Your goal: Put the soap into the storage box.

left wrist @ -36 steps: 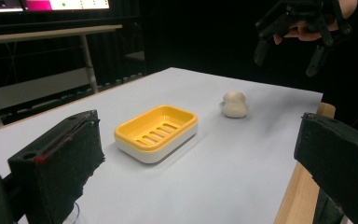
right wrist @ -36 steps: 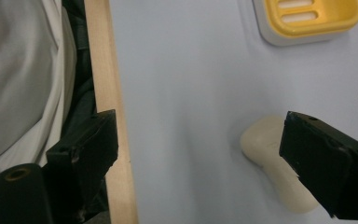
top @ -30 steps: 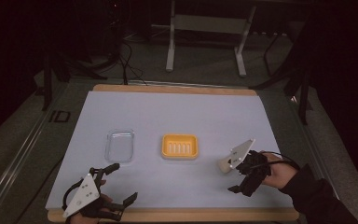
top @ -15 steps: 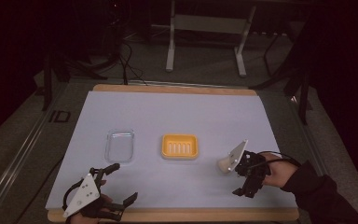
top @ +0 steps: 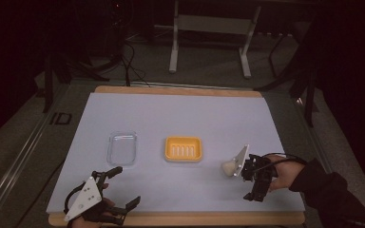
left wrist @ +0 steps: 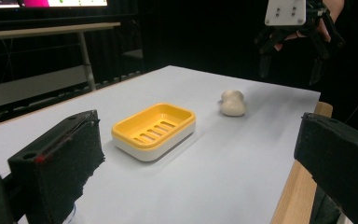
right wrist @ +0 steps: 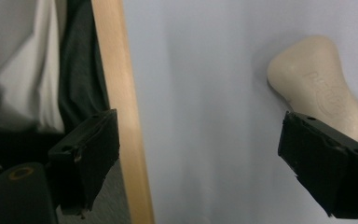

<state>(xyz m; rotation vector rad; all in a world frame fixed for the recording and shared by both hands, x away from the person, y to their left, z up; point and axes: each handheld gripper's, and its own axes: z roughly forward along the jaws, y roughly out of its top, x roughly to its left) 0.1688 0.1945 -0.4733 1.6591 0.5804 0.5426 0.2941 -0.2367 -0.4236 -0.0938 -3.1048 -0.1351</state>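
A cream bar of soap [top: 229, 167] lies on the white table mat, to the right of a yellow soap dish [top: 184, 148] that has a slotted floor. My right gripper [top: 248, 183] hovers just right of the soap, open and pointing down at the table. In the right gripper view the soap [right wrist: 319, 84] lies just beyond the right jaw, outside the gap of the gripper [right wrist: 200, 158]. My left gripper [top: 126, 186] rests open at the near left. In its own view the dish [left wrist: 154, 130], the soap [left wrist: 233, 102] and the other gripper [left wrist: 291, 56] lie ahead.
A clear plastic tray [top: 122, 148] sits left of the dish. The table's wooden front edge [right wrist: 121, 93] runs close under the right gripper. Metal stand legs [top: 173, 57] and cables lie on the dark floor beyond the table.
My right gripper has drifted slightly toward the near edge of the table, beside the soap. The left gripper, the dish and the clear tray have stayed put.
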